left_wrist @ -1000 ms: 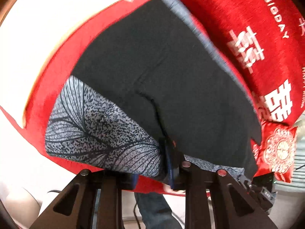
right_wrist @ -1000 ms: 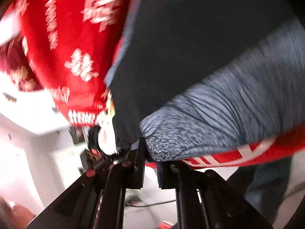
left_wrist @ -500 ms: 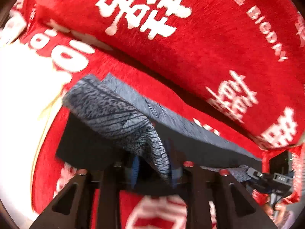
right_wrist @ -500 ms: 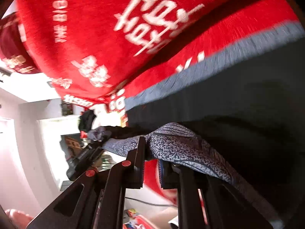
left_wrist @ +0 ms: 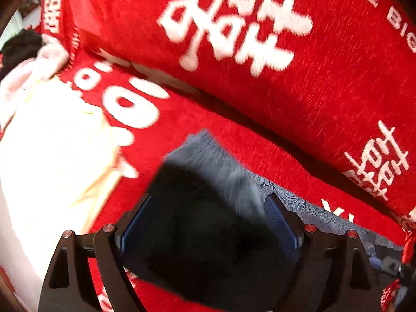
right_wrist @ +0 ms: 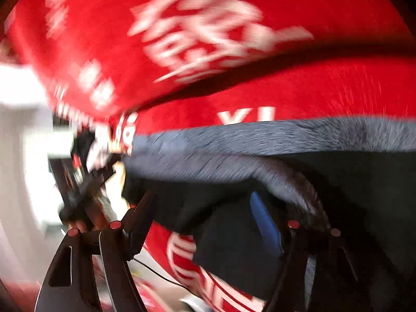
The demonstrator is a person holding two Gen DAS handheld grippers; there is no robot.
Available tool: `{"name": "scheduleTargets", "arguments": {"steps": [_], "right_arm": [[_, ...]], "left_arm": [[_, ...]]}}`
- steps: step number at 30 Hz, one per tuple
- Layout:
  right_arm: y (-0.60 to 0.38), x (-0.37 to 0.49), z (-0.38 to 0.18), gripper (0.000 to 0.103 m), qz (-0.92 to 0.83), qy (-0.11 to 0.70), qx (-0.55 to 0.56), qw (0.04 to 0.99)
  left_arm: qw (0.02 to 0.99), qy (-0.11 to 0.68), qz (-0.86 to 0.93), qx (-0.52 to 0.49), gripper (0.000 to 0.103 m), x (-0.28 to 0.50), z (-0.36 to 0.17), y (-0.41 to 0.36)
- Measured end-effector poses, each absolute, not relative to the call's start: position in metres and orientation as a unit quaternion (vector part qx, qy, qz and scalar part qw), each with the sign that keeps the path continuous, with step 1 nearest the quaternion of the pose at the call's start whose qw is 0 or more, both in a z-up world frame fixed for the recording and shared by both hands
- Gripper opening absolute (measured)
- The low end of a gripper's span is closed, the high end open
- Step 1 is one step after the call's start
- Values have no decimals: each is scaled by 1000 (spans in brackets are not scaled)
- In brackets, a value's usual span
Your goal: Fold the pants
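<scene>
The pants, dark with a grey patterned band along the far edge, lie on the seat of a red sofa cover printed with white characters; the cover's back cushion rises just behind them. Left gripper: jaws opening, released, pads standing apart with the dark cloth between them and unpressed. Right gripper: jaws opening, likewise released, over the pants' near edge; the grey band runs behind it. This view is heavily blurred.
</scene>
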State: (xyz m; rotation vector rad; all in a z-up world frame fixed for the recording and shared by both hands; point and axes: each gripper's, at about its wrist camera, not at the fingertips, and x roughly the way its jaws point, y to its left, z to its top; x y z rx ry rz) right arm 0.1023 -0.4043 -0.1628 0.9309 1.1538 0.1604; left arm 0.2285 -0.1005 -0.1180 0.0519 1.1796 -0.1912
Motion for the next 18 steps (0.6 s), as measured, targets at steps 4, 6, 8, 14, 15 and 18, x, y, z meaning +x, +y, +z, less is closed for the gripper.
{"name": "scheduleTargets", "arguments": {"steps": [4, 6, 8, 14, 15, 18], "right_arm": [[-377, 113, -159, 52, 83, 555, 344, 753], [-374, 127, -178, 47, 81, 575, 335, 742], [-373, 141, -194, 46, 67, 584, 310, 747], [-404, 139, -196, 35, 26, 552, 377, 743], [-408, 133, -193, 35, 25, 547, 385, 743], [-419, 98, -176, 48, 16, 528, 404, 747]], "left_arm": [[815, 567, -98, 63, 87, 219, -130, -112], [804, 582, -102, 74, 87, 219, -152, -125], [797, 589, -97, 90, 87, 220, -171, -140], [795, 584, -79, 142, 91, 209, -178, -157], [792, 587, -81, 148, 91, 206, -175, -156], [787, 581, -106, 179, 91, 179, -157, -161]]}}
